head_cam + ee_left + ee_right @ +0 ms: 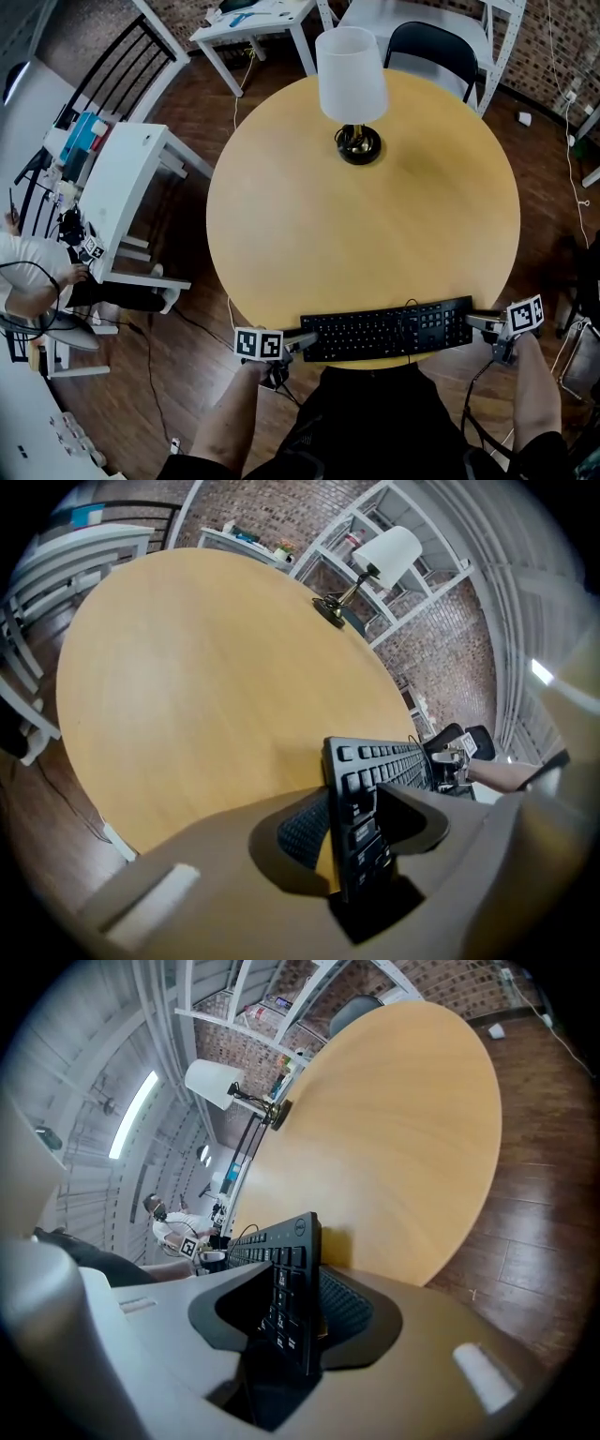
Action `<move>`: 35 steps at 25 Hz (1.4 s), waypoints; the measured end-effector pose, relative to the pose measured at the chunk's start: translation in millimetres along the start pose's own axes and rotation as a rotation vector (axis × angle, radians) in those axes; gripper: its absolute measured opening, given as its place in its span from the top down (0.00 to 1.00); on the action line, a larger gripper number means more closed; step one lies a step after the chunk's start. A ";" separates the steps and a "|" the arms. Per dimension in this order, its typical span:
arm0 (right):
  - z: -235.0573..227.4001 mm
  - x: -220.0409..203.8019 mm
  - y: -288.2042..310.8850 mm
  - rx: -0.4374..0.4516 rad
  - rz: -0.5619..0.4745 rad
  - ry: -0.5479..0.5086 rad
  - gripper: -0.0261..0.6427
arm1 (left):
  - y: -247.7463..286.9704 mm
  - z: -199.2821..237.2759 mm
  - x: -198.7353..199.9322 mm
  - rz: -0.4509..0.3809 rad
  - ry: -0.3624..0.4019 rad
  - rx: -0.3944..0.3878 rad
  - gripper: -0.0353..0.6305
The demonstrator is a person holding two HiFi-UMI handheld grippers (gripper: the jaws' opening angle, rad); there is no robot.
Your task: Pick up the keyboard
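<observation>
A black keyboard point(389, 330) lies along the near edge of the round yellow table point(375, 216), partly overhanging it. My left gripper point(302, 342) is at the keyboard's left end. In the left gripper view the jaws point(361, 803) close on that end of the keyboard point(375, 766), one on the keys and the ribbed one underneath. My right gripper point(476, 323) is at the right end. In the right gripper view its jaws point(286, 1288) sit on both faces of the keyboard point(281, 1246). The keyboard's cable runs off its far side.
A lamp with a white shade point(352, 84) stands on the far side of the table. A black chair point(431, 42) is behind it. A white desk point(122, 187) and a seated person point(28, 281) are at the left. The wooden floor surrounds the table.
</observation>
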State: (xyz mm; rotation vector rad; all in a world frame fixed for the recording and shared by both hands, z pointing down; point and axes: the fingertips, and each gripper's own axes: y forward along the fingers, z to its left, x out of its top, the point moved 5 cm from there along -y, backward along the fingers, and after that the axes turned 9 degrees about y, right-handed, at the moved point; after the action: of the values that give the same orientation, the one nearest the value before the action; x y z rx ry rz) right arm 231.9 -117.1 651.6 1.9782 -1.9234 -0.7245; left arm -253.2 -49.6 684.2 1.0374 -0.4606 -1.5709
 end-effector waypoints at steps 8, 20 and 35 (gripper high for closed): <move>10.4 3.0 -0.2 -0.001 0.022 -0.017 0.73 | -3.7 -4.9 -0.8 0.002 0.016 0.005 0.19; 32.3 3.4 -4.8 0.057 0.016 -0.053 0.80 | -30.1 -11.9 21.6 -0.049 0.121 0.007 0.21; 110.3 49.6 -42.2 0.138 -0.154 -0.184 0.81 | -106.4 -47.5 109.6 -0.210 0.262 0.062 0.22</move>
State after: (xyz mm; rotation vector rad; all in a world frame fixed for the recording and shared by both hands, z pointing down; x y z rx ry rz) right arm 207.4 -148.1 529.8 2.2332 -1.9878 -0.8630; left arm -273.5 -110.1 537.5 1.3542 -0.2271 -1.5811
